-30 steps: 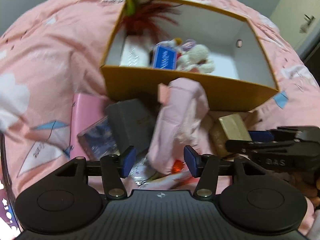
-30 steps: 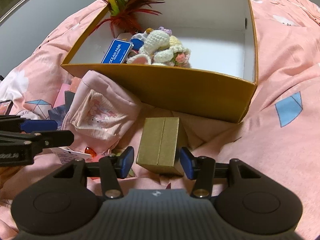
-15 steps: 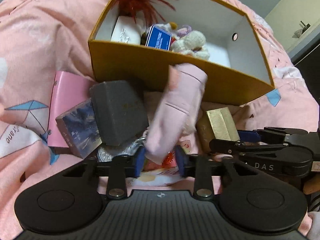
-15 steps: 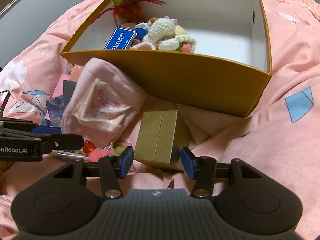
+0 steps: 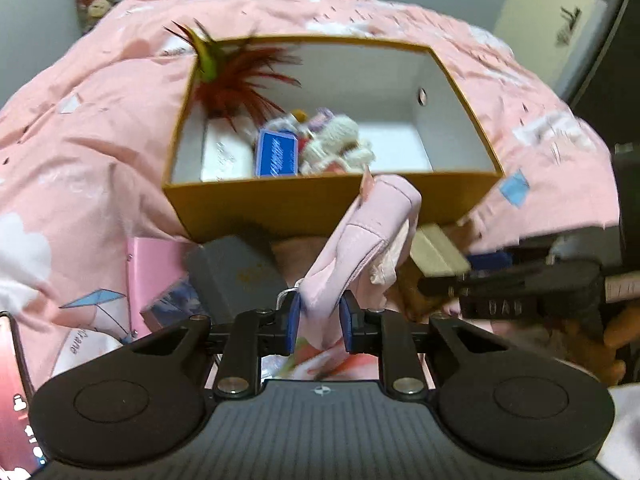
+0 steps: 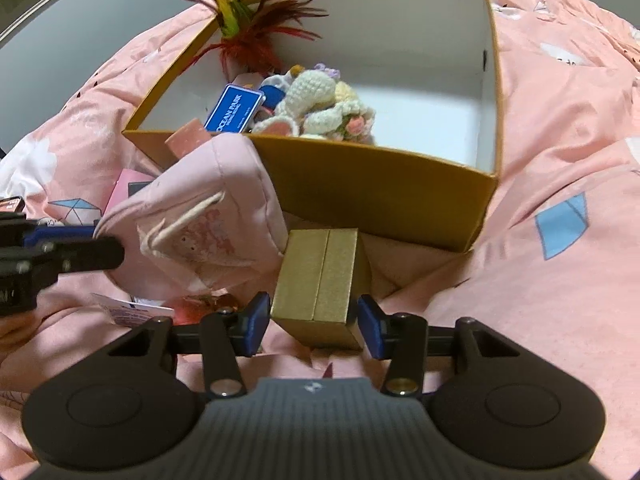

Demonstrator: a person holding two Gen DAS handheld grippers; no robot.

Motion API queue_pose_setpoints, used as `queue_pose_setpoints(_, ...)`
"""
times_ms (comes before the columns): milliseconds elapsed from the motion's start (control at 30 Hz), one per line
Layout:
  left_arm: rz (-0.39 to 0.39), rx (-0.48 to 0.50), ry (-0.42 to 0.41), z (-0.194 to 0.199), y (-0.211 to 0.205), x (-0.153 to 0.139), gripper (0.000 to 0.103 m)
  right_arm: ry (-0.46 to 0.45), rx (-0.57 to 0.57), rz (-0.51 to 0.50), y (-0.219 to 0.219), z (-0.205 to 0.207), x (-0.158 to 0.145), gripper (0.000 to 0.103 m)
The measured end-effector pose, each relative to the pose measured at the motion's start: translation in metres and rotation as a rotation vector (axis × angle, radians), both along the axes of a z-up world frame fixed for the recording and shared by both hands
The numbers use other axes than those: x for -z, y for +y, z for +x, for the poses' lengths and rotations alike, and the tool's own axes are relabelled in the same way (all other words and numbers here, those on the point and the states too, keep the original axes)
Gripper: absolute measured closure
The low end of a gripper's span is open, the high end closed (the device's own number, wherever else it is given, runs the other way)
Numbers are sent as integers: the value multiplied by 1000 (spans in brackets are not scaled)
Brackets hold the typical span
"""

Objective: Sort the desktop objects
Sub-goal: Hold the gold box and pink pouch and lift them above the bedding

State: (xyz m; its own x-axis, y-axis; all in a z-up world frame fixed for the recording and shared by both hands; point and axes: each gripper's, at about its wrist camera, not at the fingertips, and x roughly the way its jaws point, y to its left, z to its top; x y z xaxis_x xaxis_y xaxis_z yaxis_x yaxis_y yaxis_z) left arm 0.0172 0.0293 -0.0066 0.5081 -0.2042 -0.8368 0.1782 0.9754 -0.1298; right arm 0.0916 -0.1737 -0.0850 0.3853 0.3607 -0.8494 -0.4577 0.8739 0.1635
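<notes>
A pink bedspread (image 6: 560, 128) printed with clouds and blue kites covers the bed and carries everything. On it sits a large mustard-yellow cardboard box (image 6: 384, 196), open at the top, white inside. In its left half lie a red feather tuft with a green tip (image 6: 248, 40), a cream crocheted toy (image 6: 320, 96), a blue "Ocean Park" card pack (image 6: 234, 110) and a white flat box (image 5: 224, 160); the right half shows bare white floor.

Just in front of the box's near wall, a pink fabric pouch (image 5: 360, 252) rises towards the rim, its lower end pinched between the closed fingers of the left tool (image 5: 319, 326). From the right wrist view the pouch (image 6: 208, 216) leans against the box's front left corner.

Left of the pouch lie a dark grey case (image 5: 236, 276), a pink flat booklet (image 5: 154, 264) and a small dark printed box (image 5: 172, 306), touching one another.

A gold gift box (image 6: 320, 276) rests on the bedspread just before the big box. The right tool (image 6: 312, 328) is spread open with a blue pad on either side of it, the left pad close against it, a narrow gap at the right.
</notes>
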Motion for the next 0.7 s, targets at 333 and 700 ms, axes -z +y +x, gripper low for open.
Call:
queue_pose_setpoints(333, 45, -29, 92, 14, 10, 26, 79, 2, 1, -13, 1, 3, 3, 54)
queue_pose_setpoints(700, 115, 106, 13, 27, -4, 10, 41, 16, 1, -5, 1, 6, 5, 54)
